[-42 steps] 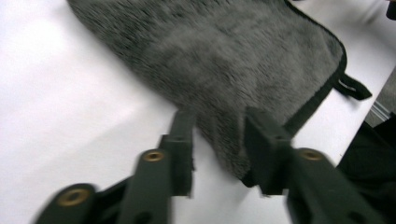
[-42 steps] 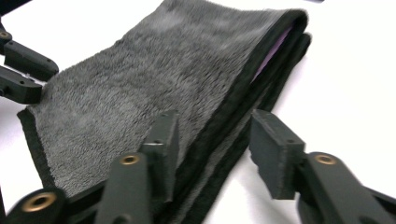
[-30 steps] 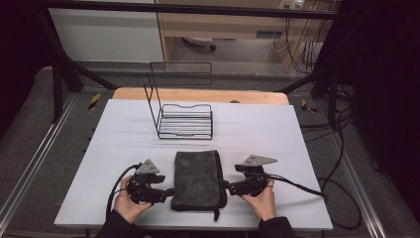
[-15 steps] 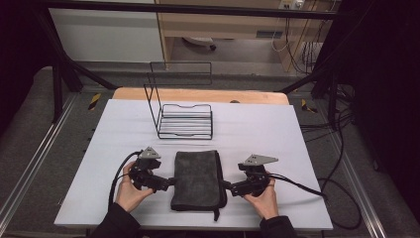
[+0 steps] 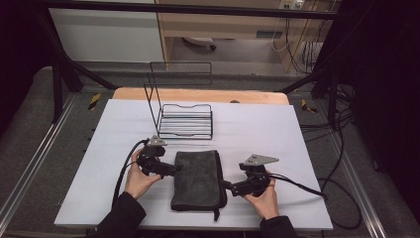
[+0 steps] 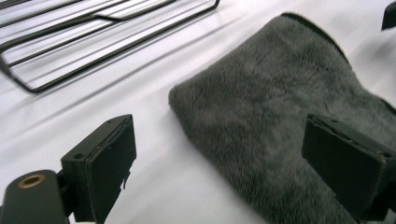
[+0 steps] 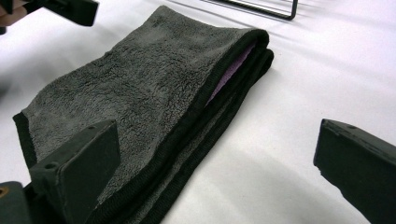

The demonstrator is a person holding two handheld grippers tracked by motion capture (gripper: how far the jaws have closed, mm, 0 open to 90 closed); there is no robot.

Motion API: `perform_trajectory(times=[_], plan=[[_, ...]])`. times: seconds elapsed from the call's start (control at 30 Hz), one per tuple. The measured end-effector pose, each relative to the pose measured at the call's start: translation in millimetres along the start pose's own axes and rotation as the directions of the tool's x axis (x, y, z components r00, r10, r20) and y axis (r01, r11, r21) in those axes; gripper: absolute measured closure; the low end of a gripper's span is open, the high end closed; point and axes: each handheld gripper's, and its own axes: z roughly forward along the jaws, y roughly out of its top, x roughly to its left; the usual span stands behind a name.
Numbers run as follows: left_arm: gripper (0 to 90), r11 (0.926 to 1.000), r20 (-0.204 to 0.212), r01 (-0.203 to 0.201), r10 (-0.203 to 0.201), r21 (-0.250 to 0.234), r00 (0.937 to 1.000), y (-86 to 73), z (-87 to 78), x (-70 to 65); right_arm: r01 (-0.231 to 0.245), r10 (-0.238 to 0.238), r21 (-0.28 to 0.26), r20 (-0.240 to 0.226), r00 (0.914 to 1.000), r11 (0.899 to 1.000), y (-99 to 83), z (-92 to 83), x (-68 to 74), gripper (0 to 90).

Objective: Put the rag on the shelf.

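The folded grey towel (image 5: 198, 179) lies flat on the white worktop (image 5: 277, 134) between the two grippers. The left gripper (image 5: 174, 170) has just been opening its fingers (image 6: 107, 163); they are spread, pinching nothing, at the towel's far left corner. The right gripper (image 5: 227, 187) has spread fingers (image 7: 84, 168) too, beside the towel's right edge.

No text, label, brand, number or sign can be read on anything in these pictures.

My table (image 5: 277, 134) has a white top with a strip of bare wood along its far edge. 2 things lie on it: a folded dark grey towel (image 5: 197, 179) near me and a black wire rack (image 5: 185, 120) beyond it.
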Motion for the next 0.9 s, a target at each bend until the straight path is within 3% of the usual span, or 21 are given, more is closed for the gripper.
perform_trajectory(times=[0.27, 0.53, 0.9], plan=[[15.9, 0.9984, -0.030, 0.056, -0.056, 0.002, 0.9980, 4.0, 17.2, 11.8, -0.003, 0.003, 0.007, 0.000, 1.0000, 1.000, -0.2, 0.2, 0.0, 1.4], [41.2, 0.9939, -0.028, 0.108, -0.107, 0.024, 0.9939, -0.7, 31.5, 16.7, 0.002, -0.002, 0.021, 0.003, 1.0000, 1.000, -1.4, 2.5, -0.4, 3.7], [61.0, 0.9880, -0.024, 0.152, -0.151, 0.029, 0.9882, -3.1, 44.2, 17.9, 0.000, 0.000, 0.018, 0.010, 0.9999, 1.000, -0.7, 3.0, -1.0, 7.2]])
